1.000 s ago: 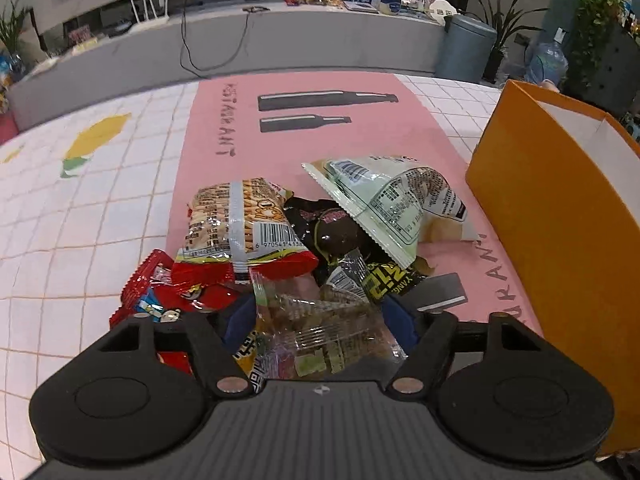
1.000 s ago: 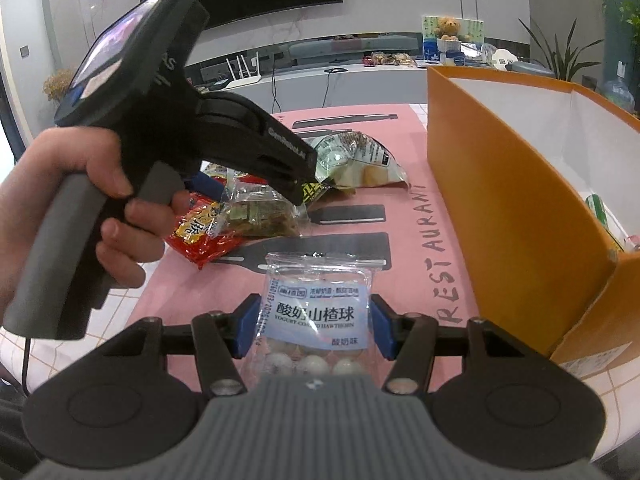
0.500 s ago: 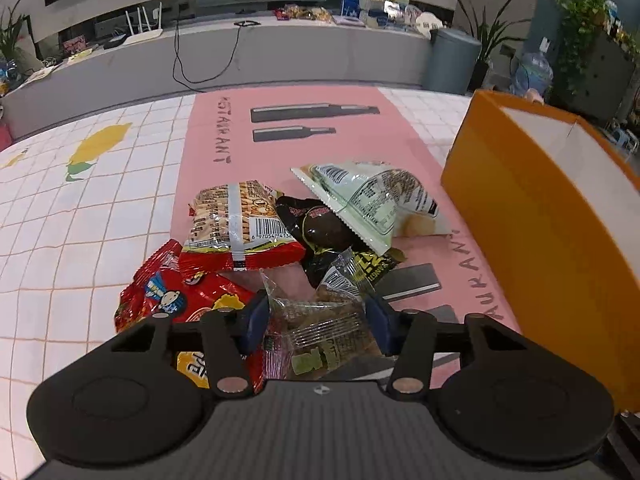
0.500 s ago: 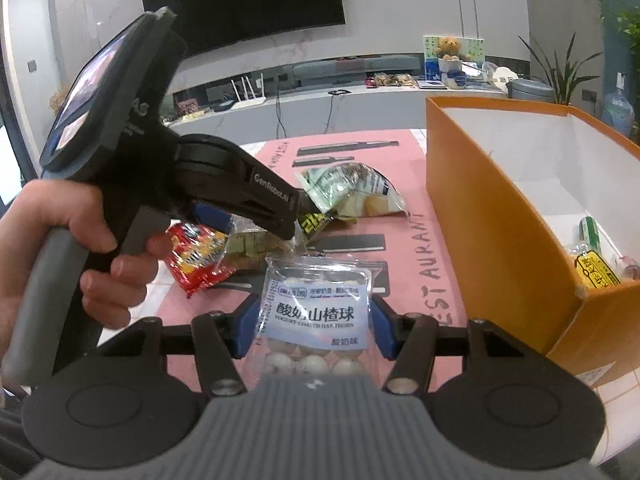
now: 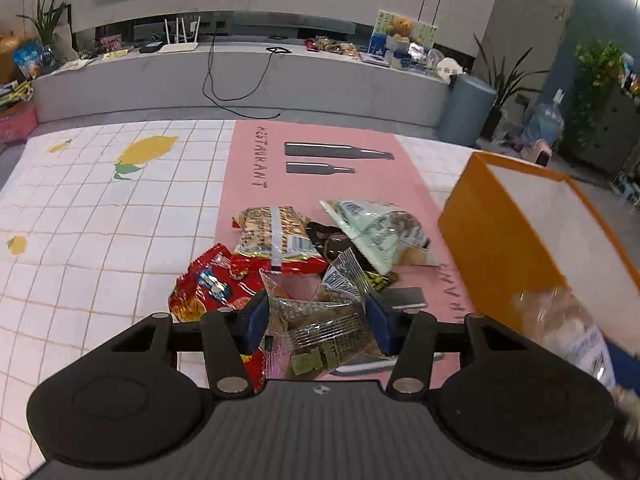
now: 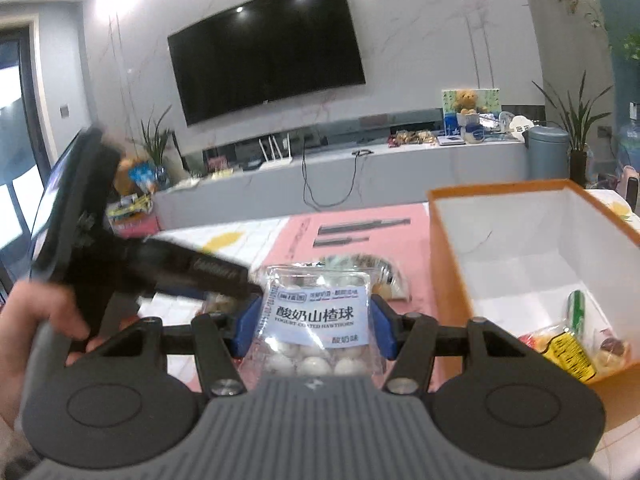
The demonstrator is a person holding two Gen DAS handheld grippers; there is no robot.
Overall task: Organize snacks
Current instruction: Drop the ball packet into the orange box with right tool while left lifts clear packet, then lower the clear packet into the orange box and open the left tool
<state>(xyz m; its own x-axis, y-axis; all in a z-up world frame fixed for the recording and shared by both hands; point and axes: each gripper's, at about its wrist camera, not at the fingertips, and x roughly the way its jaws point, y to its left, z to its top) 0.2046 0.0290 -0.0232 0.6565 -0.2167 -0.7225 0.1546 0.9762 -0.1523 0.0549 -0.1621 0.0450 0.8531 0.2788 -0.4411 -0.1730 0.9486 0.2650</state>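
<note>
The surface (image 5: 100, 216), under a white checked cloth with a pink mat (image 5: 248, 216) down its middle, carries an orange box (image 5: 492, 240) at its right edge and a heap of snack packets (image 5: 280, 240) on the mat beside it. Compared with a second ago the heap sits lower and farther off in both wrist views, and the box interior has opened up in the right one, so both packets appear lifted clear and heading for the box (a judgement, not a certainty).

The left hand-held gripper (image 5: 316, 322) has just been closing, and its blue pads now pinch a clear packet of brown pieces (image 5: 320, 336), held above the heap. The right hand-held gripper (image 6: 314, 326), half open as before, is clamped on a clear pouch of white balls (image 6: 316, 320), raised near the box's left wall.

Inside the box a few packets (image 6: 568, 344) already lie in its near corner.

Writing: the mat reads "RESTAURANT"; the pouch label (image 6: 316, 312) shows "酸奶山楂球" over small English, apparently "YOGURT-COATED HAWTHORN". The brown packet's print is unreadable.
</note>
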